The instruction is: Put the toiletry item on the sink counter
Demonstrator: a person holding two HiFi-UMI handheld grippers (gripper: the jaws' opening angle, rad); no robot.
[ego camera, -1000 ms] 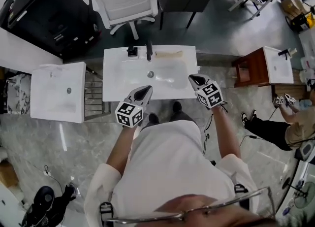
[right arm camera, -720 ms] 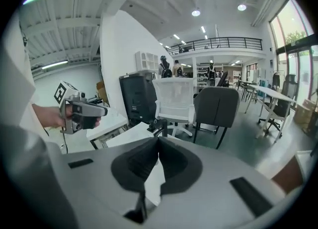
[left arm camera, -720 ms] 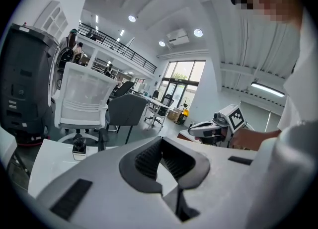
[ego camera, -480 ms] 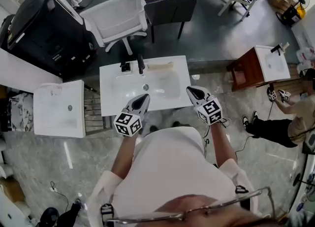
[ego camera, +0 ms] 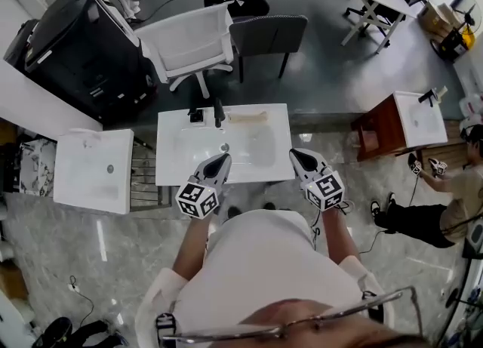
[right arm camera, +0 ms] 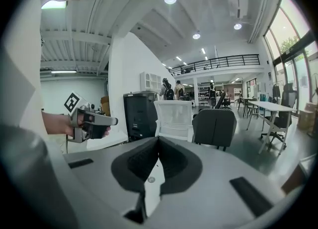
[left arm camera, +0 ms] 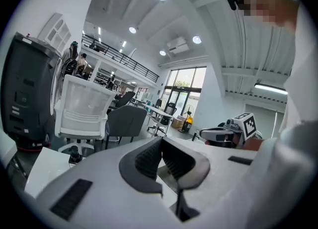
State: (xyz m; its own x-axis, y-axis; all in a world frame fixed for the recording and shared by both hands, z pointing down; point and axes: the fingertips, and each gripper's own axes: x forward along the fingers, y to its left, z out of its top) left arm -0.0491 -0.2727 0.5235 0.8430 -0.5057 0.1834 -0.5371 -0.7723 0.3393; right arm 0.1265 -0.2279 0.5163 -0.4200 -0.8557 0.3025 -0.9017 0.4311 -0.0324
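Grey floor (ego camera: 324,75) and a white mesh chair (ego camera: 189,41) lie beyond the white sink tabletop (ego camera: 173,159). Just right of the faucet (ego camera: 219,111), on the back ledge, a pale elongated toiletry item (ego camera: 247,117) lies flat, clear of the basin, so it looks already placed. The left tool (ego camera: 219,161) and right tool (ego camera: 300,159) hover on the near side of the faucet. Each has its jaws together on nothing, probably because no grip is needed now.

loose white shirt (ego camera: 264,263), thin-rimmed glasses (ego camera: 290,329)
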